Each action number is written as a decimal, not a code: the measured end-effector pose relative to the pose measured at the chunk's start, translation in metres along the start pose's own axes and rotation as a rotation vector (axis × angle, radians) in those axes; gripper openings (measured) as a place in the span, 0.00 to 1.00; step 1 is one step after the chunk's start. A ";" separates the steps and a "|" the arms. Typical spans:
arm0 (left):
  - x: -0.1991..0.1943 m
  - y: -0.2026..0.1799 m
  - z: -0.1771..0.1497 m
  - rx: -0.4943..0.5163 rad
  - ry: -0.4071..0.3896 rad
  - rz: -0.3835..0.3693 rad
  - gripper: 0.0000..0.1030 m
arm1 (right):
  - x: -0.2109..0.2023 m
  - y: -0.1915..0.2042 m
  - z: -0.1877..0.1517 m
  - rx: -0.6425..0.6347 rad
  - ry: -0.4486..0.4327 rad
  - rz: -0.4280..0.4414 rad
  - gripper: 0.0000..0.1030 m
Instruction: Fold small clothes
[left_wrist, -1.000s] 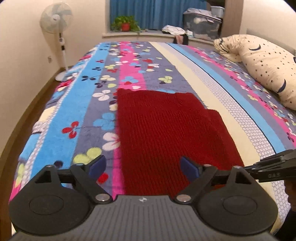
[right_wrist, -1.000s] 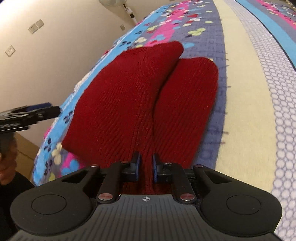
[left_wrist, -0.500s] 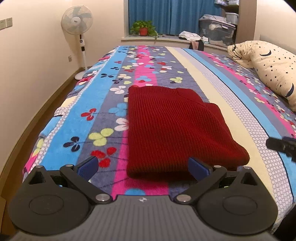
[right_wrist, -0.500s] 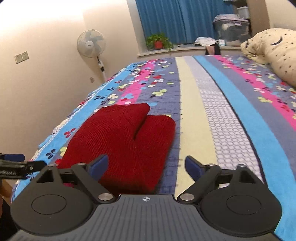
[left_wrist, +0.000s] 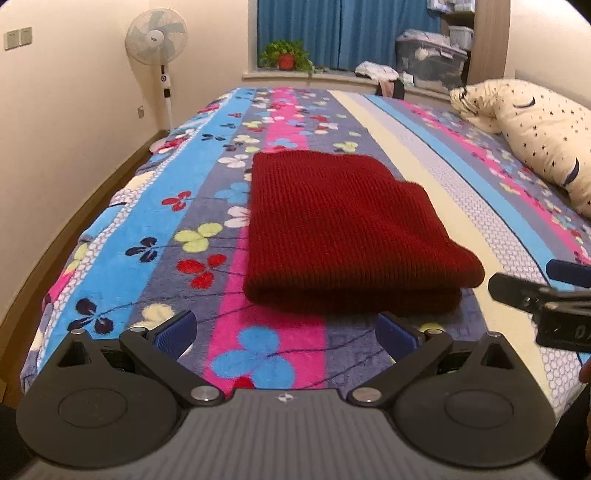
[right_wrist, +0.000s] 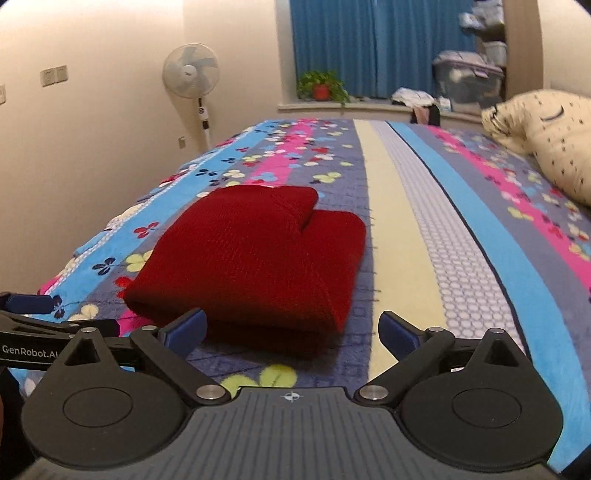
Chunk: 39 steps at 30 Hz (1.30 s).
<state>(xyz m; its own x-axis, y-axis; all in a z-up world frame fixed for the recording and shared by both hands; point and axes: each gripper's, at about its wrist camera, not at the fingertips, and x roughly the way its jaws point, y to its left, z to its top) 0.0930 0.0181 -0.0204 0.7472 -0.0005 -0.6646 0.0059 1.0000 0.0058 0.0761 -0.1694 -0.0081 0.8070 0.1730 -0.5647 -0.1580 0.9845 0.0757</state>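
A dark red knitted garment (left_wrist: 340, 229) lies folded into a thick rectangle on the flowered, striped blanket (left_wrist: 155, 225). In the right wrist view the same garment (right_wrist: 251, 258) shows a split between two folded parts at its far end. My left gripper (left_wrist: 286, 332) hovers just short of the garment's near edge, open, with only blanket between its fingers. My right gripper (right_wrist: 293, 330) sits back from the garment's near right corner; its jaws are opening and hold nothing. Each gripper's fingers show at the edge of the other's view: the right gripper (left_wrist: 535, 291) and the left gripper (right_wrist: 37, 314).
A star-printed pillow (left_wrist: 535, 129) lies at the bed's right side. A standing fan (left_wrist: 155, 40) is by the left wall. On the sill under the blue curtain are a potted plant (left_wrist: 286, 59), clothes and a storage box (left_wrist: 428, 62). The bed's left edge drops to the floor.
My right gripper let go of the red garment's near edge, opened wide and drew back and up. My left gripper pulled back toward the bed's near end, so the whole folded garment now shows.
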 end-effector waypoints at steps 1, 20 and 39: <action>-0.002 0.002 0.000 -0.007 -0.010 0.002 1.00 | 0.000 0.002 0.000 -0.008 -0.003 -0.006 0.96; -0.001 0.013 0.003 -0.059 -0.044 -0.009 1.00 | 0.009 0.018 -0.001 -0.083 -0.012 -0.012 0.96; 0.002 0.006 0.001 -0.028 -0.047 -0.027 1.00 | 0.013 0.015 0.000 -0.068 0.002 0.001 0.96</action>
<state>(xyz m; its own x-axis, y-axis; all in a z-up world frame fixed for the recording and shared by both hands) 0.0948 0.0241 -0.0207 0.7775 -0.0274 -0.6283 0.0083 0.9994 -0.0333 0.0841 -0.1522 -0.0141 0.8056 0.1741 -0.5663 -0.1974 0.9801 0.0206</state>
